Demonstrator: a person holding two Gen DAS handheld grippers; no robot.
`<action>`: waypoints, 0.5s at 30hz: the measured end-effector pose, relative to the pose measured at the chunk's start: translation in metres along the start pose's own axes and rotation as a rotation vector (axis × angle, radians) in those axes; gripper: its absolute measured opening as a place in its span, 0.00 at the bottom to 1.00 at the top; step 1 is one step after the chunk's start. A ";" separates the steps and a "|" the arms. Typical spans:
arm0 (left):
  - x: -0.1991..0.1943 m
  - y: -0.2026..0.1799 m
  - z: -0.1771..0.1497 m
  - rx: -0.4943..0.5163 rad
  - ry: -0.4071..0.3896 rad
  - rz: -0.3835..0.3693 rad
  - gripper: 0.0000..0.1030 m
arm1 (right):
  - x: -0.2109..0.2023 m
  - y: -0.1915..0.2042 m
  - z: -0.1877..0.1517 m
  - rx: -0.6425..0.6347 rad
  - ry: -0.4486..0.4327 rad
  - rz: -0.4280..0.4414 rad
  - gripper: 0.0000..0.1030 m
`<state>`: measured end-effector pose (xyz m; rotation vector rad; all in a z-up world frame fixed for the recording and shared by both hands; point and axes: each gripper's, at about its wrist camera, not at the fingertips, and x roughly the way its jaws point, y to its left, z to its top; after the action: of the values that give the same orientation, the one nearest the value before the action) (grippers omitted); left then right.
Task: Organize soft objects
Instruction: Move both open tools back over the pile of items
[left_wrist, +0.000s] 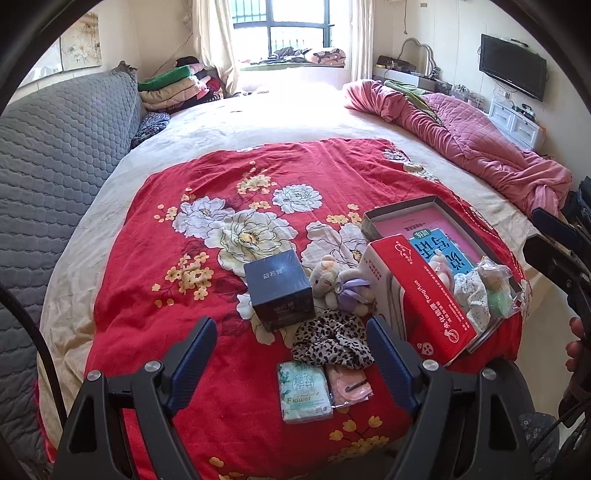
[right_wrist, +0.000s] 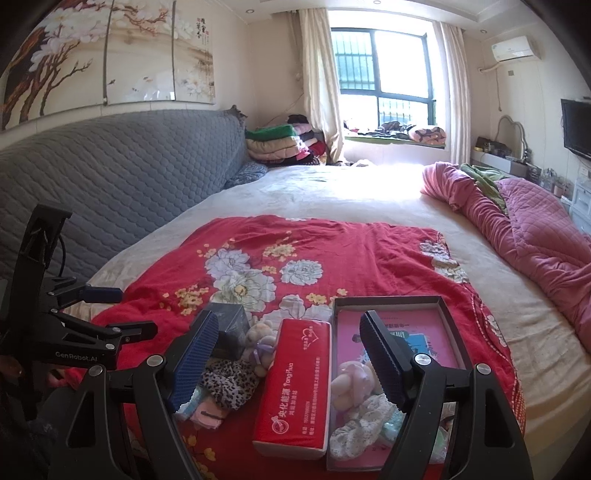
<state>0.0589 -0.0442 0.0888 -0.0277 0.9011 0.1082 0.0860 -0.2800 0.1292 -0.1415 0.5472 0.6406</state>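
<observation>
Your left gripper (left_wrist: 291, 354) stood wide open and empty, the leopard scrunchie (left_wrist: 332, 343) lying just ahead between its fingers, near the red quilt's (left_wrist: 147, 258) front edge. Your right gripper (right_wrist: 291, 362), also wide and empty, hung over the tray (right_wrist: 448, 317).

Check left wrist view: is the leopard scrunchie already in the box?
No. The leopard scrunchie lies on the red quilt, outside the box, between the open left gripper fingers.
</observation>
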 end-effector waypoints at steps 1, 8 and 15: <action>0.000 0.002 -0.001 -0.004 0.000 0.002 0.80 | 0.001 0.003 0.000 -0.008 0.003 0.001 0.78; 0.004 0.013 -0.013 -0.023 0.014 0.002 0.80 | 0.009 0.019 0.001 -0.040 0.019 0.034 0.78; 0.020 0.018 -0.026 -0.024 0.046 0.003 0.80 | 0.018 0.031 -0.006 -0.075 0.051 0.043 0.78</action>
<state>0.0493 -0.0263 0.0575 -0.0518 0.9461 0.1216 0.0772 -0.2477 0.1155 -0.2176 0.5765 0.7016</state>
